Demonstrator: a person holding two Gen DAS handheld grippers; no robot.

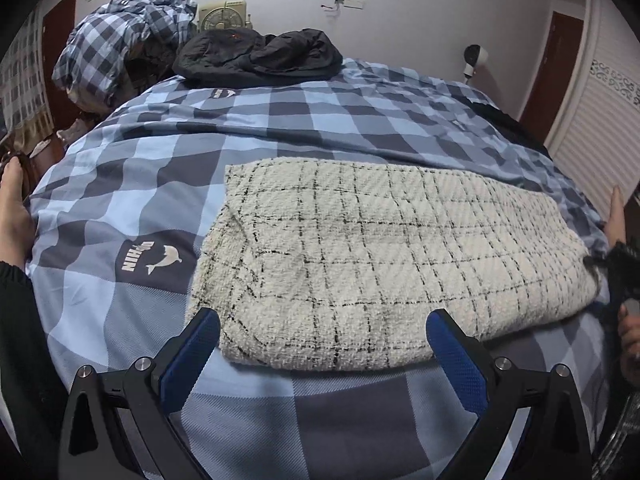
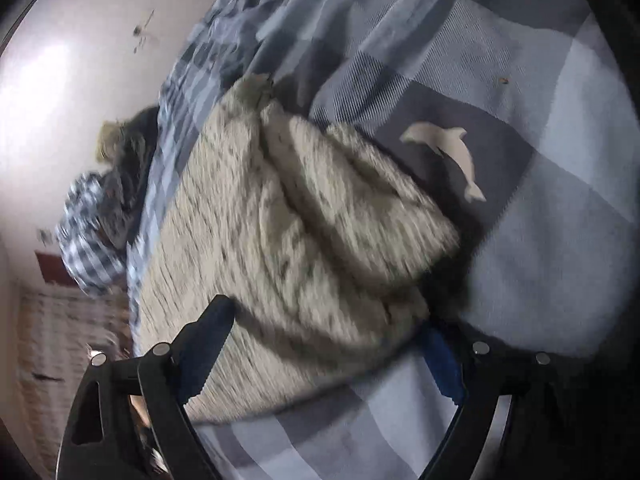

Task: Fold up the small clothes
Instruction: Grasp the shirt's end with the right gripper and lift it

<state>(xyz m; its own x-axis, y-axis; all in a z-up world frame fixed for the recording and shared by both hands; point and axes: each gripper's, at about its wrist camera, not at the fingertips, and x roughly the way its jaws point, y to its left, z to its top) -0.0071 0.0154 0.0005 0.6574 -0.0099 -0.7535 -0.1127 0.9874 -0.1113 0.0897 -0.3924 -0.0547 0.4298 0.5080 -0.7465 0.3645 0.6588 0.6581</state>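
1. Cream knitted garment with thin black grid lines (image 1: 384, 268) lies folded into a rough rectangle on the bed with the blue-and-grey checked cover (image 1: 168, 152), toward the near edge.
2. Left gripper (image 1: 322, 330) hovers at the garment's near edge, jaws spread wide, blue pads either side of the near hem, holding nothing.
3. Right gripper (image 2: 332, 340) sits at the garment's right end; right wrist view is motion-blurred. Jaws look wide apart with the cream knit (image 2: 280, 240) bunched between them; cannot tell if a pad touches the fabric.
4. In the left wrist view the right gripper shows as a dark shape touching the garment's right edge.
5. Garment's left and far edges are straight; right end is lumpy and rounded.
6. Bare checked cover lies left of the garment around the white dolphin print (image 1: 164, 260) and behind it toward the far side.
7. Black padded jacket (image 1: 260, 58) and crumpled checked bedding pile (image 1: 124, 36) sit at the far left corner, well apart from the garment.
8. White louvred wardrobe door (image 1: 600, 120) stands just beside the bed's right edge.
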